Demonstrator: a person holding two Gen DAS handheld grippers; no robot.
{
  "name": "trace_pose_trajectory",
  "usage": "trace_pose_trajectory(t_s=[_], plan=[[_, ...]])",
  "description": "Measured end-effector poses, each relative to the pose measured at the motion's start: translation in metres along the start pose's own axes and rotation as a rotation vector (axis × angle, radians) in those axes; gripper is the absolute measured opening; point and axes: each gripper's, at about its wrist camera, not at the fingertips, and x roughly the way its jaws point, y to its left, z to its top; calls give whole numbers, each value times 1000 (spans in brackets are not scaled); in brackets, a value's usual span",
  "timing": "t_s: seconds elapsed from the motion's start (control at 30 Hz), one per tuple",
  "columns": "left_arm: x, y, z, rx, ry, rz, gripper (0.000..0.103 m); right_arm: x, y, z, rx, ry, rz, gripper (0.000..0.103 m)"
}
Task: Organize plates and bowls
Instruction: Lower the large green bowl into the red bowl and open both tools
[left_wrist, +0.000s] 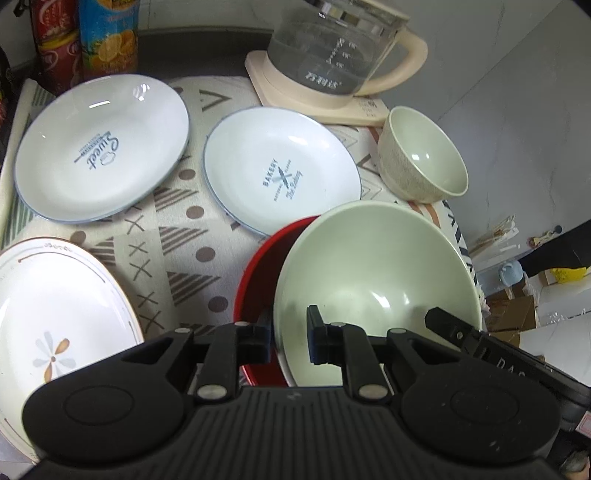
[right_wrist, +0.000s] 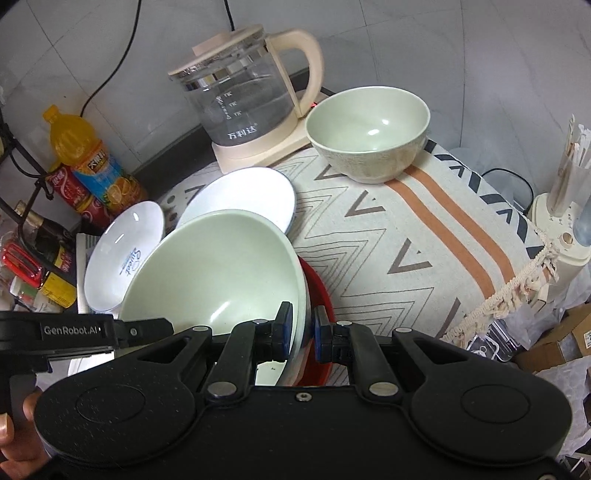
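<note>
A large pale green bowl (left_wrist: 376, 266) sits tilted inside a red bowl (left_wrist: 255, 280) at the table's near edge. My left gripper (left_wrist: 290, 341) is shut on the green bowl's near left rim. My right gripper (right_wrist: 301, 330) is shut on its right rim, the green bowl (right_wrist: 218, 269) filling the middle of that view with the red bowl (right_wrist: 319, 295) under it. A small green bowl (left_wrist: 421, 158) stands at the far right, also in the right wrist view (right_wrist: 369, 129). Two white plates with blue print (left_wrist: 99, 147) (left_wrist: 280, 170) and a flower plate (left_wrist: 55, 306) lie on the cloth.
A glass kettle on a cream base (left_wrist: 332, 55) stands at the back, also in the right wrist view (right_wrist: 243, 99). Drink bottles (left_wrist: 107, 37) stand at the back left. The patterned cloth (right_wrist: 406, 251) has a fringed right edge, with boxes and clutter beyond it.
</note>
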Motion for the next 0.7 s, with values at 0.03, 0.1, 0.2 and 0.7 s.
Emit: trace_pose_trajectory(t_s=[0.03,0.1,0.2,0.7], plan=[[1,-1,0,12,3,1,16,1,-1,0,3,-1,-6,11],[-2,-2,1,29,-16,13,17,3,-2,-1,13,-3,-28,11],[-6,0,4,27,-29,18,18,7,-3,-1,15,-10,-45,11],[-38,23,-4,3,-83,43,49,-3,14,-2,-25,-36,-73,22]])
